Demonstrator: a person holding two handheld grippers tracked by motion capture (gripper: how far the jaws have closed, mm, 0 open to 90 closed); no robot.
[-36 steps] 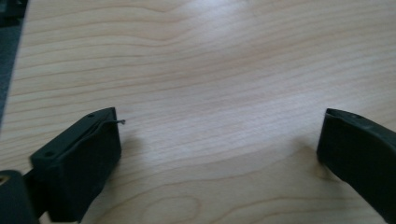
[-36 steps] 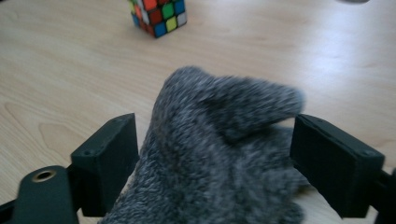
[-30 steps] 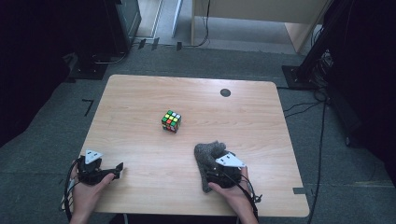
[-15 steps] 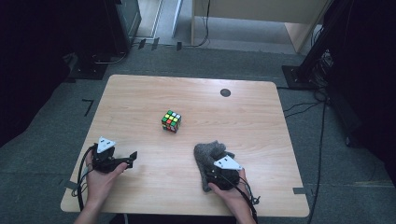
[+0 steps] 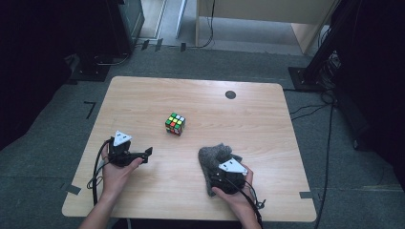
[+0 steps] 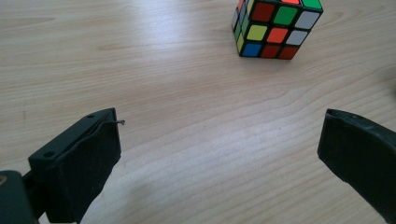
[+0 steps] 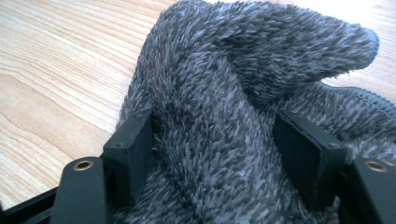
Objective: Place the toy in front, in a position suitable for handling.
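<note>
While the pale wooden table [image 5: 143, 95] stands on grey carpet in a dim room, the right gripper [image 5: 224, 172] sits at its near edge, its jaws having just been opening, a fold of the grey fuzzy cloth [image 5: 215, 155] bunched between them and touching both pads. Left of it, the left gripper [image 5: 149, 151] gapes wide over bare wood. Farther off sits the colour cube [image 5: 175, 123], apart from both.

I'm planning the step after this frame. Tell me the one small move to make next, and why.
Probably bring the left tongs forward toward the puzzle cube. Their jaws stand wide open over bare table, with the cube ahead and untouched. The right tongs have a fold of the grey fuzzy cloth between their jaws, which have just been opening, so that hand can wait.
</note>
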